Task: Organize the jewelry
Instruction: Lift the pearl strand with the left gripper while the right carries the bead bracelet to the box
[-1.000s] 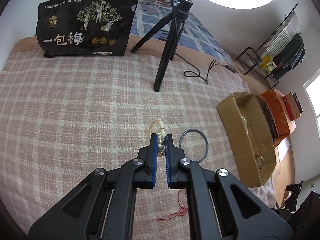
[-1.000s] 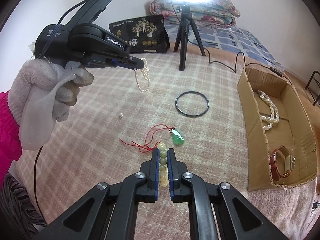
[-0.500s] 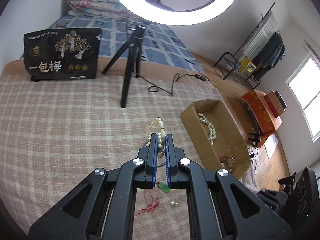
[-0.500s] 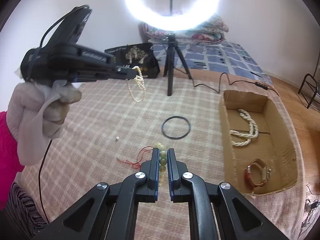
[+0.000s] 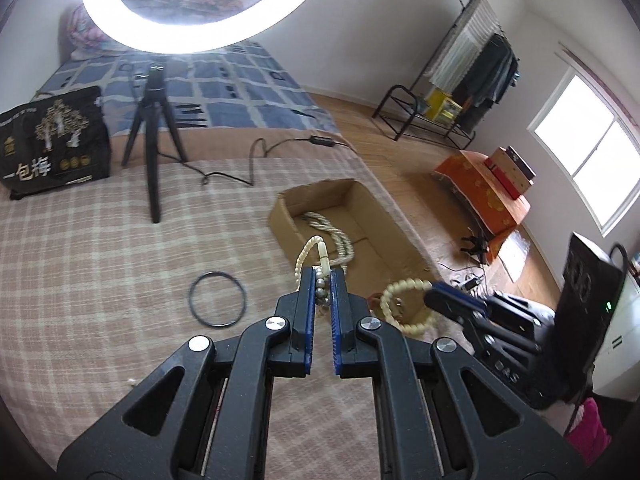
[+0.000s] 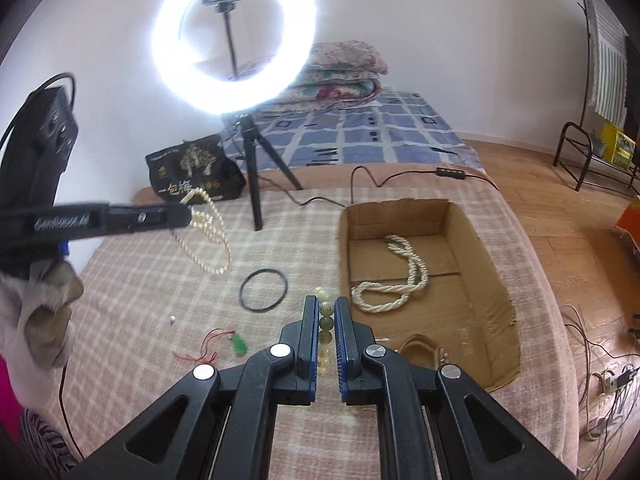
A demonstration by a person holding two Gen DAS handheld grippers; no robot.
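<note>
My left gripper (image 5: 322,276) is shut on a pearl necklace (image 5: 308,250), which hangs in the air left of the cardboard box (image 5: 280,220); it also shows in the right wrist view (image 6: 208,236). My right gripper (image 6: 326,306) is shut on a yellow-green bead bracelet (image 6: 325,320), held near the box's (image 6: 342,248) front left corner; the bracelet loop also shows in the left wrist view (image 5: 404,304). A white rope necklace (image 6: 400,276) and a watch (image 6: 420,346) lie in the box. A black ring (image 6: 264,290), a green pendant on red cord (image 6: 239,345) and a small pearl (image 6: 172,320) lie on the checked blanket.
A ring light on a black tripod (image 6: 250,168) stands on the bed behind the ring, its cable (image 6: 360,184) trailing past the box. A black printed bag (image 6: 192,172) stands at the back left. The bed edge drops to a wooden floor (image 6: 580,220) on the right.
Both grippers have risen and moved right toward the box, each still holding its jewelry. The pearl necklace swings under the left gripper.
</note>
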